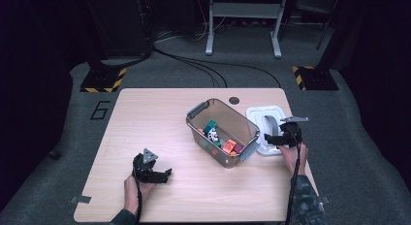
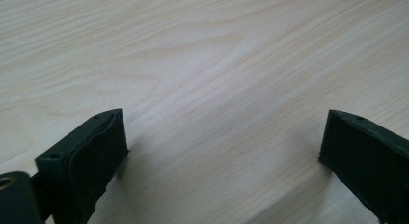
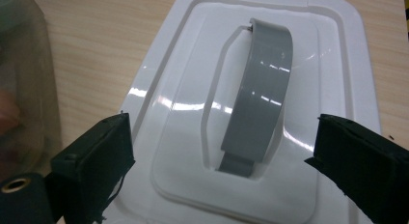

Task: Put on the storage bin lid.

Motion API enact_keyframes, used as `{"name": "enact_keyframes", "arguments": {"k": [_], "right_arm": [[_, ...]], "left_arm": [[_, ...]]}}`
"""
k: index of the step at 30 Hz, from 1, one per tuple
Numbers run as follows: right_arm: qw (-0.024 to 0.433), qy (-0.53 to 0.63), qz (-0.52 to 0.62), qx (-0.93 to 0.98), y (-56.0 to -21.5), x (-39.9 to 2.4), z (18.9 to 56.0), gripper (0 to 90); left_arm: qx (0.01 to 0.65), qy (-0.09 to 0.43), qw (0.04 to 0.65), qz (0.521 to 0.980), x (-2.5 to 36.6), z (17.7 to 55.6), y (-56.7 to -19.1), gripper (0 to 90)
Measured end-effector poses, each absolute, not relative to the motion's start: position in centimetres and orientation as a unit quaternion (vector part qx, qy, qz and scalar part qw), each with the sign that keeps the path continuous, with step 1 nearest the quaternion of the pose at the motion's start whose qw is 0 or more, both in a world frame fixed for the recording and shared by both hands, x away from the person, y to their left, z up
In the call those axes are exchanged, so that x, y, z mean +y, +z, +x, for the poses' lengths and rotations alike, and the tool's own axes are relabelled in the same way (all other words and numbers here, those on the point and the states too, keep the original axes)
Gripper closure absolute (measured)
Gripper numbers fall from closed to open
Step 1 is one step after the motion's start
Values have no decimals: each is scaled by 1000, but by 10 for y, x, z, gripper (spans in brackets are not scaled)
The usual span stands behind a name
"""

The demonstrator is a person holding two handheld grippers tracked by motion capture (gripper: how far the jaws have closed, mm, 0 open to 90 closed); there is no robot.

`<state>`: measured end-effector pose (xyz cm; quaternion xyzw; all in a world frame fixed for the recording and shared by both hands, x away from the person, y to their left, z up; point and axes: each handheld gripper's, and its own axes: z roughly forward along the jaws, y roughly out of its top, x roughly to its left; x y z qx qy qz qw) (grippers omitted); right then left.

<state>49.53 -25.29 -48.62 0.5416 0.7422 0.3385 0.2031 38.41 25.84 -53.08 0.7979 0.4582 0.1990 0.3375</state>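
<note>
A clear plastic bin (image 1: 241, 119) stands at the table's centre with several coloured toy pieces (image 1: 216, 136) inside. Just right of it lies its white lid (image 1: 262, 114), flat, with a grey arched handle (image 1: 269, 123). My right gripper (image 1: 270, 138) hovers over the lid's near end, open. In the right gripper view its jaws straddle the handle (image 3: 263, 103) of the lid (image 3: 193, 79) without touching it, and the bin's wall (image 3: 24, 79) shows at the left. My left gripper (image 1: 165, 175) rests low over bare wood near the front left, open, with nothing between its fingers (image 2: 91, 151).
The light wooden table (image 1: 145, 118) has a round cable hole (image 1: 234, 100) at its far edge. Beyond it on the grey floor run black cables (image 1: 203, 67), and stand bases marked with yellow-black tape (image 1: 102, 82) sit at both far corners.
</note>
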Motion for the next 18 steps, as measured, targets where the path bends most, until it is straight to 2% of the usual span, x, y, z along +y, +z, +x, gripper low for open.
{"name": "enact_keyframes", "arguments": {"k": [3, 4, 7, 10, 12, 13, 18], "right_arm": [[205, 339, 542, 741, -486, -252, 503, 95], [197, 339, 545, 741, -487, -249, 509, 134], [193, 334, 554, 738, -490, -244, 518, 177], [204, 325, 550, 741, -493, -242, 522, 230], [205, 319, 555, 741, -499, -242, 526, 324], [205, 319, 555, 741, -499, -242, 526, 324], [193, 322, 571, 730, -503, -247, 531, 556]], "left_arm": [[456, 197, 336, 800, 259, 384, -531, 2], [456, 198, 336, 800, 259, 384, -531, 2], [455, 197, 336, 801, 260, 384, -531, 2], [455, 197, 336, 801, 260, 384, -531, 2], [455, 197, 335, 801, 260, 384, -531, 2], [455, 197, 336, 801, 260, 384, -531, 2], [456, 197, 336, 800, 260, 384, -531, 2]]}}
